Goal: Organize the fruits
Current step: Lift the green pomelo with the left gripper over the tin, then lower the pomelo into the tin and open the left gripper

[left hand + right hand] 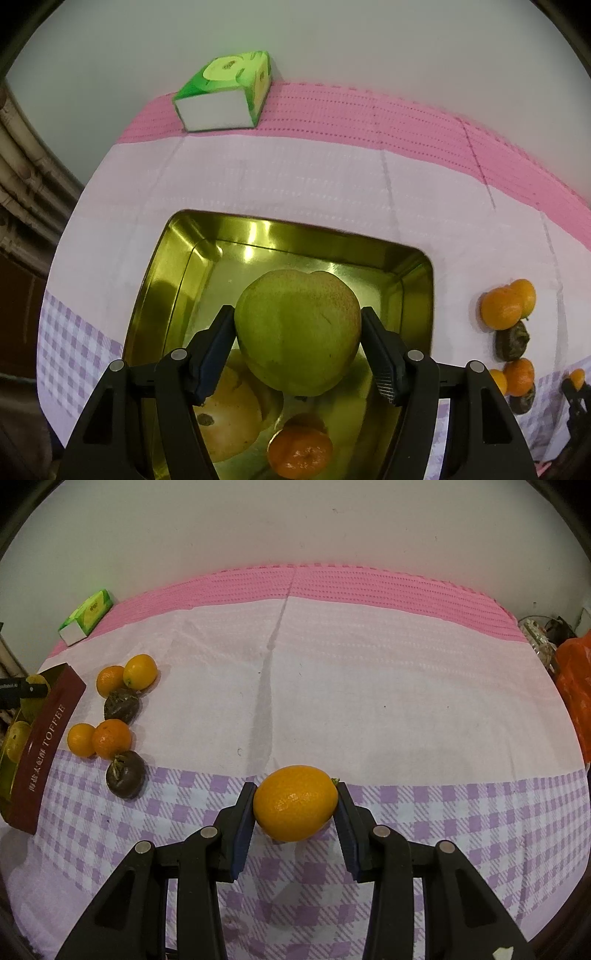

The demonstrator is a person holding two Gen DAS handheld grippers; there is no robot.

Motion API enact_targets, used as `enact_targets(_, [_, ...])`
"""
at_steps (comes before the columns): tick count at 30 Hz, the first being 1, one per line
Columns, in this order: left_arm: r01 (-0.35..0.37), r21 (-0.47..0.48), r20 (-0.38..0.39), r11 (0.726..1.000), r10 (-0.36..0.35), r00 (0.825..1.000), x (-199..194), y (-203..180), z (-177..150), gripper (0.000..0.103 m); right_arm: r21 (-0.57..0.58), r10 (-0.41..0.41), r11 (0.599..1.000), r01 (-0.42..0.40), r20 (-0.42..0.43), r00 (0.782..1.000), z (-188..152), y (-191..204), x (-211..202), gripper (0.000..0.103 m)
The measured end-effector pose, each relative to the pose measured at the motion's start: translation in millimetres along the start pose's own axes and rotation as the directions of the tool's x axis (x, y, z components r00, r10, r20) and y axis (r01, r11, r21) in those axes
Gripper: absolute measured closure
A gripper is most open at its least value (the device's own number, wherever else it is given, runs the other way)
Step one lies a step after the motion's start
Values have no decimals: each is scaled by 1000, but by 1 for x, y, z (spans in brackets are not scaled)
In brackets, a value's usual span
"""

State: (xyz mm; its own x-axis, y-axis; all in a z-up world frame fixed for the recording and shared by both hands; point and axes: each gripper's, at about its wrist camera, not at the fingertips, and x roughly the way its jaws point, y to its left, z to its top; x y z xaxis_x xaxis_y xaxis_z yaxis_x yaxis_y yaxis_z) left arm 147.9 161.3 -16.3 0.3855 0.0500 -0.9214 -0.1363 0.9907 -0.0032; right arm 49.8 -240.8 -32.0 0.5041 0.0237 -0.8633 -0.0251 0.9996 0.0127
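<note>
Fruit is what you're sorting, and you have a piece in each hand. Start on your left: the left gripper has its jaws clamped on a big green pear, one pad on each flank, with the fruit bulging out ahead of the pads. It appears to hang just above the open gold tin, roughly over the middle of the floor. Below and behind the jaws, toward you, a yellow pear lies under the left pad and a small orange sits under the centre. The far half of the tin, ahead of the jaws, is bare metal, so that looks like the place for the green pear: forward and down, not straight down onto the fruit beneath.

Off to the right of those jaws, outside the tin wall, a cluster of loose fruit waits on the checked cloth covering the surface.

Now your right hand: the right gripper has its jaws closed on an orange citrus, its long axis running straight across from pad to pad, stem nub toward the right pad. Whether it's lifted or resting on the cloth I can't tell. The tin lies well off to the left of these jaws, past the loose cluster, so this fruit has the longer trip. A green box sits at the far left edge, out of your way.
</note>
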Motion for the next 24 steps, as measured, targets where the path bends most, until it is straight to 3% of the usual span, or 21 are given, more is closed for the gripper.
enact_targets(24, [-18,20,-23,1000,18,1000,7,2,-3,35,-10,-9,1000,9,-10,1000,0,2,4,65])
